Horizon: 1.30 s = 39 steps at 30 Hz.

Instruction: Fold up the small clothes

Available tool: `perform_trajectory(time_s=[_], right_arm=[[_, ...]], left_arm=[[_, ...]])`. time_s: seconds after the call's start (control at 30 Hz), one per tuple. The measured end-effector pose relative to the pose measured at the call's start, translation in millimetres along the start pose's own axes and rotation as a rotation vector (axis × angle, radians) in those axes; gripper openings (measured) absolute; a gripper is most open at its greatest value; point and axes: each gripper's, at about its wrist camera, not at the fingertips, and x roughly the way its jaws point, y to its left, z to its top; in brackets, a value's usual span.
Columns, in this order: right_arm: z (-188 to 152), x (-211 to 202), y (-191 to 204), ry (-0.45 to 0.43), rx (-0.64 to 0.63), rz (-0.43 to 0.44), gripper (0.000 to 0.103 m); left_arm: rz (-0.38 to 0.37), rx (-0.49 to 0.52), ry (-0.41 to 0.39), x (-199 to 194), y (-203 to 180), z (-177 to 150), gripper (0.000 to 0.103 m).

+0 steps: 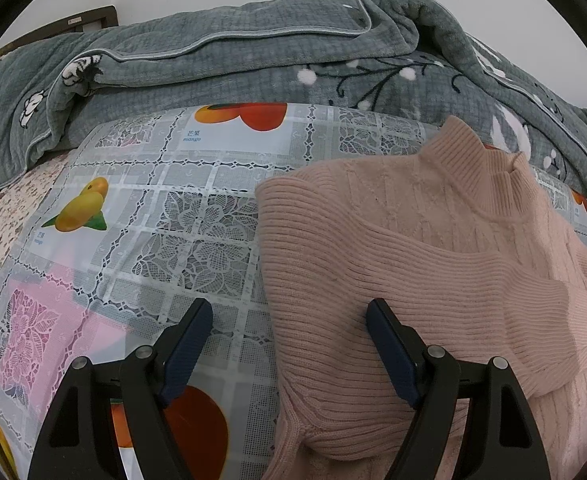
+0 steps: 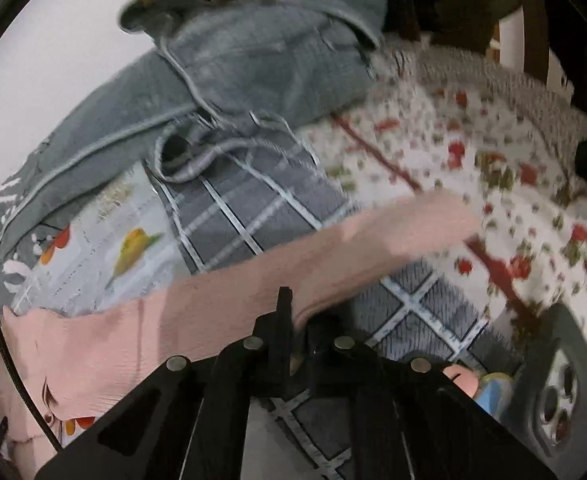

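pink sweater (image 1: 413,264) lies on a fruit-print cover (image 1: 165,216) on the bed, collar toward the grey blanket (image 1: 221,64) bunched along the far side. one ribbed sleeve is folded across the body in the left wrist view.

left gripper (image 1: 289,320) hangs over the sweater's left edge, jaws released and spread wide. left finger (image 1: 189,344) is over bare cover, right finger (image 1: 389,344) over the ribbed knit. nothing is pinched between them; can't tell if the tips touch cloth.

right gripper (image 2: 284,300) has jaws clenched tight, fingers pressed together into one black blade. the other sleeve (image 2: 333,252) stretches as a pink band across the right wrist view, from the sweater body lower left to a blurred cuff at the right. its lower edge meets the closed tips, so it is pinching the sleeve. view is motion-blurred.

under the sleeve: a grey plaid cloth (image 2: 249,208), then a floral sheet (image 2: 493,168) to the right. a fingertip (image 2: 463,380) of the person shows by the right gripper's frame. a phone (image 2: 561,380) in a dark case lies lower right, camera side up.
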Motion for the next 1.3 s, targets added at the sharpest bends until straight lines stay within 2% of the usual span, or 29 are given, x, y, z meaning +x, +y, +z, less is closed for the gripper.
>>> perform_trajectory(time_s=[0.1,0.17,0.27,0.4,0.47,0.57,0.63,0.77,0.83,0.9,0.93,0.97,1.07,1.17,1.3], right_arm=[[5.7,-25.6,19.2,-0.094,-0.075,-0.031,0.006],[11.7,-42.9,34.0,-0.138,-0.105,-0.022,0.005],[22.0,-69.2,67.5,-0.198,-0.173,-0.008,0.005],[23.8,-112.4,139.9,-0.300,-0.319,0.026,0.005],[15.4,-137.4,186.6,-0.346,-0.404,0.074,0.005],[-4.3,-165.7,249.9,-0.368,-0.497,0.159,0.005],[-24.3,-179.9,296.2,-0.369,-0.563,0.240,0.005],[-82.4,-188.4,383.2,-0.325,-0.676,0.414,0.005],[-121.0,-178.0,420.6,-0.252,-0.740,0.494,0.006],[-159.9,-154.1,449.3,-0.095,-0.813,0.589,0.017],[-177.9,-140.6,456.1,-0.016,-0.838,0.637,0.034],[-190.0,-133.0,458.0,0.017,-0.847,0.646,0.038],[-208.2,-118.1,440.4,0.060,-0.866,0.596,0.039],[-198.1,-122.4,401.8,0.024,-0.843,0.556,0.042],[-161.7,-118.6,328.5,-0.054,-0.768,0.418,0.052]], left_arm=[[-0.015,-0.005,-0.002,-0.4,0.7,-0.7,0.080],[-0.031,-0.007,-0.004,-1.0,1.1,-1.1,0.081],[-0.094,-0.028,-0.012,-5.5,5.4,-1.6,0.081],[-0.171,-0.087,-0.060,-25.5,20.7,-3.8,0.082],[-0.185,-0.116,-0.082,-33.7,30.5,-4.3,0.082],[-0.188,-0.160,-0.124,-46.6,52.7,-3.5,0.082],[-0.194,-0.202,-0.154,-55.2,70.8,-3.9,0.083],[-0.163,-0.248,-0.153,-54.9,96.2,-5.5,0.084],[-0.139,-0.270,-0.140,-51.4,106.8,-7.3,0.084],[-0.152,-0.306,-0.125,-48.3,116.4,-9.5,0.084],[-0.168,-0.323,-0.119,-47.0,120.3,-10.3,0.084],[-0.180,-0.332,-0.115,-45.8,120.9,-10.7,0.084],[-0.221,-0.328,-0.099,-42.9,116.7,-10.7,0.084],[-0.263,-0.287,-0.095,-42.3,101.2,-8.4,0.084],[-0.320,-0.231,-0.084,-42.1,74.6,-5.5,0.084]])
